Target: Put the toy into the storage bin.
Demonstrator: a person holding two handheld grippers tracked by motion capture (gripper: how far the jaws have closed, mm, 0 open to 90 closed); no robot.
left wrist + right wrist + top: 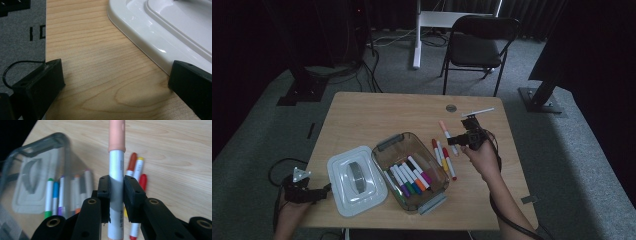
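Observation:
My right gripper (460,139) (116,192) is shut on a white marker with a peach cap (446,129) (116,157), held above the table right of the bin. The marker's capped end points away past the jaws. A clear plastic bin (379,161) (30,152) at the table's middle holds several coloured markers (411,176). Three loose markers (445,158) (136,166), with red and yellow caps, lie on the wood beside the bin. My left gripper (321,192) (116,75) stands open at the table's left front edge, its jaws either side of bare wood beside the white lid (354,181) (160,30).
A thin white pen (477,112) lies near the far right of the table (377,112), by a round cable hole (451,107). A black folding chair (477,47) stands on the carpet beyond the table. Cables trail from both grippers.

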